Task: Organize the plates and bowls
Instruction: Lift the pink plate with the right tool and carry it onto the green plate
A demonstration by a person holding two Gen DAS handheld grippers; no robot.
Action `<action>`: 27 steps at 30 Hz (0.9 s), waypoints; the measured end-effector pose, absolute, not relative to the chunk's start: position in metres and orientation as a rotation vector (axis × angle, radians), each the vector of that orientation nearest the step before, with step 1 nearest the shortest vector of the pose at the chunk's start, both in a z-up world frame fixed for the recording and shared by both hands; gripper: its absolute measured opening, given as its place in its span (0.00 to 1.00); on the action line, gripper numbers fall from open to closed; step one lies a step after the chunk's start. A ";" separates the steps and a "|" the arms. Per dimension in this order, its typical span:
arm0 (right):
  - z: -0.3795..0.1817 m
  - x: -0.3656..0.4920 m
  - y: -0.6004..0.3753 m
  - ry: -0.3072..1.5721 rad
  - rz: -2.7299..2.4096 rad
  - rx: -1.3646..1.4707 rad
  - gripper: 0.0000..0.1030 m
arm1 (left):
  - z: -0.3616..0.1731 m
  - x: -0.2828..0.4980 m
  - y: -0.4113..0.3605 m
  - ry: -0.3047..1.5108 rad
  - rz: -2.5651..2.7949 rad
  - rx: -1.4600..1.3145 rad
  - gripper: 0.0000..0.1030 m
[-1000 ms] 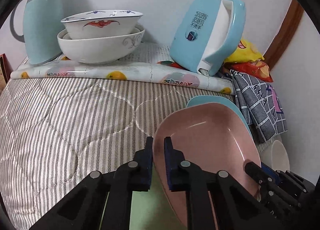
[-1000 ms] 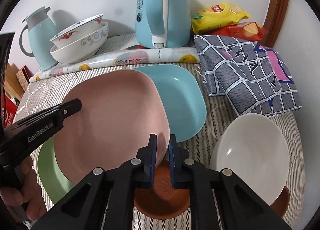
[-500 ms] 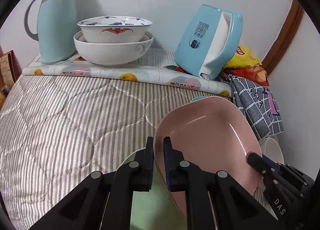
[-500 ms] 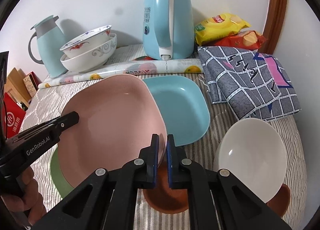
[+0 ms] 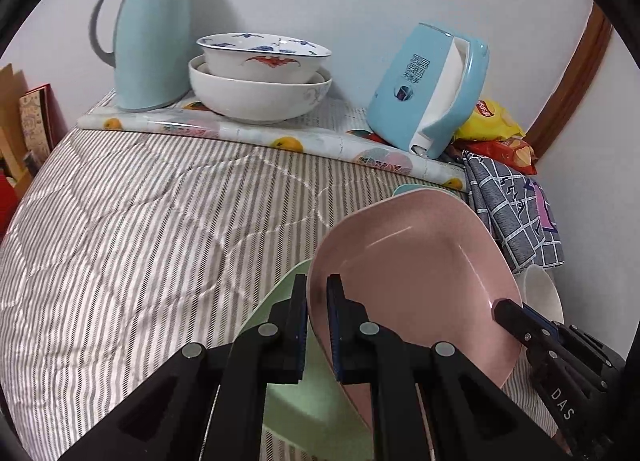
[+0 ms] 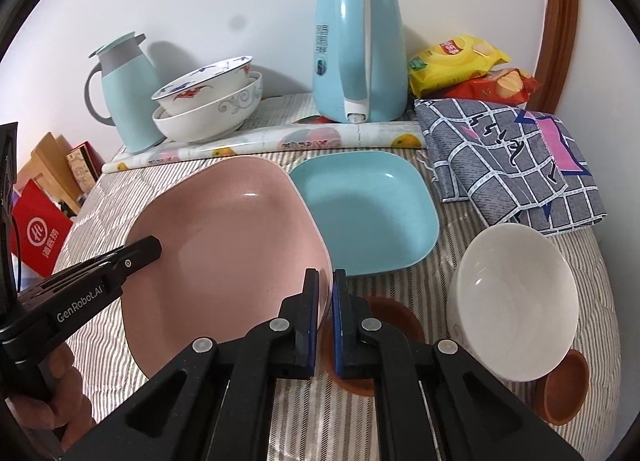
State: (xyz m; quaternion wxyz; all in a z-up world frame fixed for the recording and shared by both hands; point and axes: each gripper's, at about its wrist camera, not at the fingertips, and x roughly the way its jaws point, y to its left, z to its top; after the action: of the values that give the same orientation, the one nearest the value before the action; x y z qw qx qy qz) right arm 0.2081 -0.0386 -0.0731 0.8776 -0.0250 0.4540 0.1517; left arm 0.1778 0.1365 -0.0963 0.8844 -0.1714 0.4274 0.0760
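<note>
From the left wrist, the pink plate is seen clamped by its near rim between the closed jaws of the left gripper, tilted up off the striped cloth. More of the green plate beneath is exposed than a second ago, when only a sliver was seen; the pink plate has been lifted clear of it. The stacked bowls and the thermos now sit lower in this view, and the right gripper is seen at the plate's far rim. From the right wrist, the same pink plate is pinched at its edge, the right gripper's jaws closed on it, tighter than before. The blue plate is now largely uncovered, where its left part was overlapped earlier. The white bowl, the brown dishes and the kettle are unmoved on the cloth.
</note>
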 end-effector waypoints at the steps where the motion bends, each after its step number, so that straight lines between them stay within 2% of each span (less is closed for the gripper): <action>1: -0.073 0.206 -0.038 0.946 0.324 -0.054 0.06 | -0.097 0.174 0.138 0.890 0.163 -0.360 0.09; 27: -0.109 0.201 -0.012 1.017 0.406 -0.121 0.05 | -0.130 0.150 0.159 0.960 0.225 -0.452 0.09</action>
State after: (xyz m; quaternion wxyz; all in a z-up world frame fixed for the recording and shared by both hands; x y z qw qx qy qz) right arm 0.2013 -0.0121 -0.1094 0.8521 -0.0573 0.4831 0.1930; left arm 0.1498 0.1594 -0.1300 0.8566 -0.2149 0.4567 0.1072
